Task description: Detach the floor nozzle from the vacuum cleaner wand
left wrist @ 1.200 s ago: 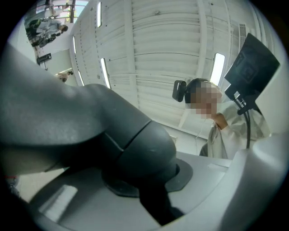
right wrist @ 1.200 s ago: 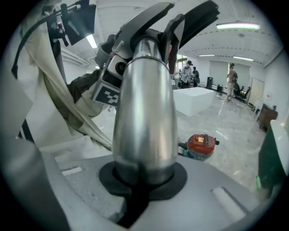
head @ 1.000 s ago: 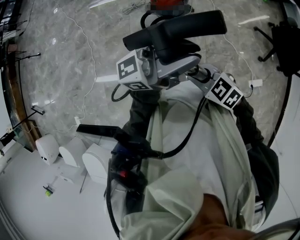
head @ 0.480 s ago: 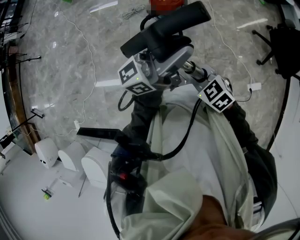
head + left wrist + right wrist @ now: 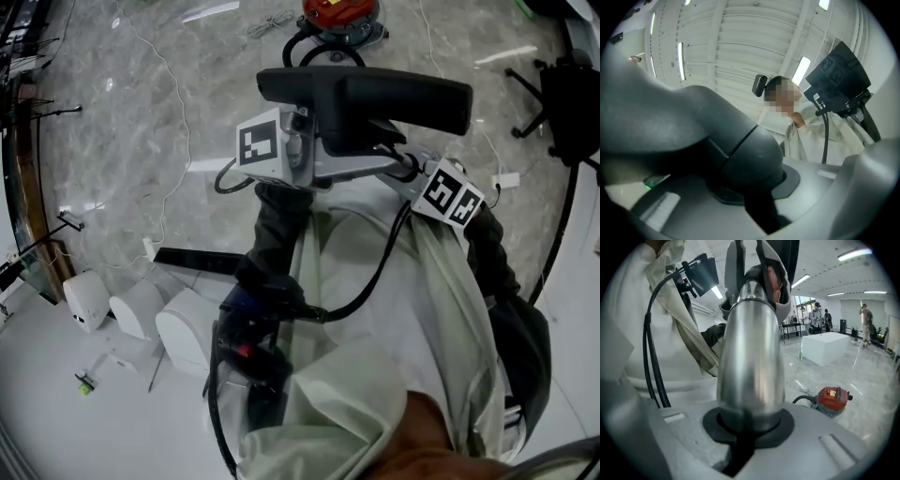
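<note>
Beyond the floor nozzle (image 5: pixel 394 94) sits a red vacuum canister (image 5: pixel 339 10).

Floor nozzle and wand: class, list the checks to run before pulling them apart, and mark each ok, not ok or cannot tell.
1. Left gripper shut on the floor nozzle: ok.
2. Right gripper shut on the wand: ok.
3. Floor nozzle already off the wand: not ok; they look joined in the right gripper view.
4. How firmly the two lock together: cannot tell.
5. Red vacuum body on the floor, apart from both grippers: ok.
</note>
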Motion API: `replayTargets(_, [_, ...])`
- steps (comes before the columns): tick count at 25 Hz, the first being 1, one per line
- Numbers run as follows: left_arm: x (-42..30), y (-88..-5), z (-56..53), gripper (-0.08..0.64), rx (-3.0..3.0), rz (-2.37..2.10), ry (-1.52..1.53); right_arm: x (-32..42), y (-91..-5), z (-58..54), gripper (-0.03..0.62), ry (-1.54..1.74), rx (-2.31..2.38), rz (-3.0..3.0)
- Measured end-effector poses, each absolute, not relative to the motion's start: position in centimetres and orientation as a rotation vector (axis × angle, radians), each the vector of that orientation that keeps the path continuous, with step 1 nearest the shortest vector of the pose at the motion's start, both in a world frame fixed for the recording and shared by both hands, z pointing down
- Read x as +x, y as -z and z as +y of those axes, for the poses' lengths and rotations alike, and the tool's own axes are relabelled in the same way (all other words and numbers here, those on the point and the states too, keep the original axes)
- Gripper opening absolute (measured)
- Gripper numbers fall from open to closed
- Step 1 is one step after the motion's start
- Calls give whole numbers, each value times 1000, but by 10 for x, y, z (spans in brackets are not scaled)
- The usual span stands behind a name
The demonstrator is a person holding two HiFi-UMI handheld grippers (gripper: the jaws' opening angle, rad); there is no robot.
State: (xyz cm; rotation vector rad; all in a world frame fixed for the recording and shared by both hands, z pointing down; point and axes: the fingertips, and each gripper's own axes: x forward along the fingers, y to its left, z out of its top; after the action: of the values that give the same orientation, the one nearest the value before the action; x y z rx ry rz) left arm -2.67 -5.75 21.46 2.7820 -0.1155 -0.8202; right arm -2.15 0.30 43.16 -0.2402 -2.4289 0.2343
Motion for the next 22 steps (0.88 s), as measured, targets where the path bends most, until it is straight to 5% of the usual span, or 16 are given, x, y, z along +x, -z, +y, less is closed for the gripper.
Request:
replayTargets(16, [-47, -243, -121, 75, 2516, -695, 838, -16, -452, -39, 38, -210, 270, -2313])
replayTargets(22, [-37, -242, -112, 75, 2535, -558, 786, -14, -450, -34, 38, -186, 227, -2325])
